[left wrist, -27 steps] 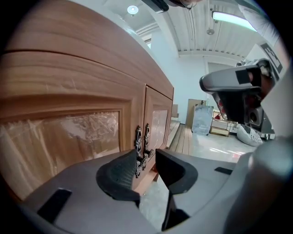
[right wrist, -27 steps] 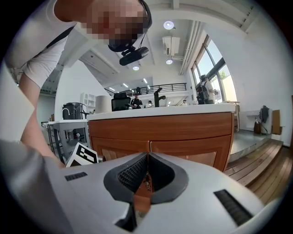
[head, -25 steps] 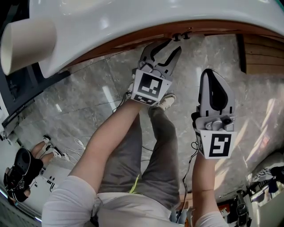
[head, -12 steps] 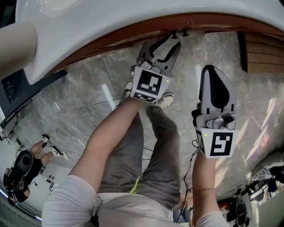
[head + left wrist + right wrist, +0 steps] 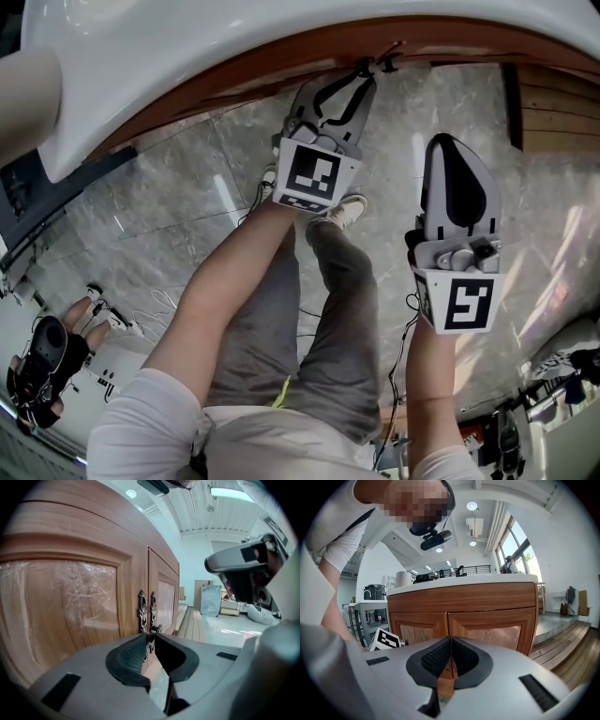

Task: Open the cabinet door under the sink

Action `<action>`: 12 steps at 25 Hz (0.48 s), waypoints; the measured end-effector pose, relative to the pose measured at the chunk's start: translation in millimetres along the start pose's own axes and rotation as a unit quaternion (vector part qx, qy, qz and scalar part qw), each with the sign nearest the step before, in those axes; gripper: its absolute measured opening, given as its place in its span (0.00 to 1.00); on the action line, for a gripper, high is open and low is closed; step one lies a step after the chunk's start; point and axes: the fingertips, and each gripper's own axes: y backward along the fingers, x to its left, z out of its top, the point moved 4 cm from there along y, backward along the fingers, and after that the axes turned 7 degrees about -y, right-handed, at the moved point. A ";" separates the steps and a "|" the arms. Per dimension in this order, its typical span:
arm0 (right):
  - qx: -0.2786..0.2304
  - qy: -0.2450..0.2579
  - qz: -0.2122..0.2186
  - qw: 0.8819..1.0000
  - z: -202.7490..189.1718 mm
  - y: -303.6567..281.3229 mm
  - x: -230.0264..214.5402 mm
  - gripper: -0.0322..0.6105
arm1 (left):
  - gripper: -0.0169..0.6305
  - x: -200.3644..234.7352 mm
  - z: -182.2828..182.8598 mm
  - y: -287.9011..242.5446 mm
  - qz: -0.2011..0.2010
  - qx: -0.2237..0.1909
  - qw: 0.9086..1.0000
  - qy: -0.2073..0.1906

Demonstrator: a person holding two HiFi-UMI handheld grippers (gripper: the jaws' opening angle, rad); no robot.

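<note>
Operator: Step check, where am I?

Engineer: Grasp step, no pull begun. Your left gripper (image 5: 361, 80) is at the top centre of the head view, tips up at the cabinet front, just under the white sink (image 5: 281, 37). Its jaws have just been closing and now stand roughly half in. The small hanging pull (image 5: 151, 640) sits between the pads, and they look seated on it (thin metal, so not much contact).

Operator: And the other one?

Engineer: Your right gripper (image 5: 450, 150) is at centre right of the head view. It's closed tip to tip, holds nothing and sits well back from the cabinet.

Operator: How does the door lie?

Engineer: The cabinet door (image 5: 70, 616) fills the left of the left gripper view, upright, face towards you, and it looks fully shut. Two ornate backplates (image 5: 142, 611) flank the centre seam, long axis vertical. The pull hangs at their lower end. I can't tell which of the two doors your pull belongs to.

Operator: Next move?

Engineer: My read is hold the squeeze and draw straight back towards yourself. Then let your hand follow the door's arc. The hinges are probably on the outer edge (not visible). Go slow at first, because a hanging pull may swing up before the door gives.
</note>
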 end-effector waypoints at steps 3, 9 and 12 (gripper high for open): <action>0.002 -0.003 0.000 1.000 -4.5 -1.9 5.1 0.10 | 0.12 1.8 -1.9 1.8 -0.013 0.002 1.000 0.003; 0.004 -0.002 0.003 1.000 -1.4 -11.5 21.6 0.10 | 0.11 -2.0 -3.5 14.6 -0.037 0.013 0.999 0.009; 0.004 0.001 0.003 1.000 1.1 -13.4 24.0 0.10 | 0.11 -7.6 -3.1 20.3 -0.052 0.015 0.999 0.000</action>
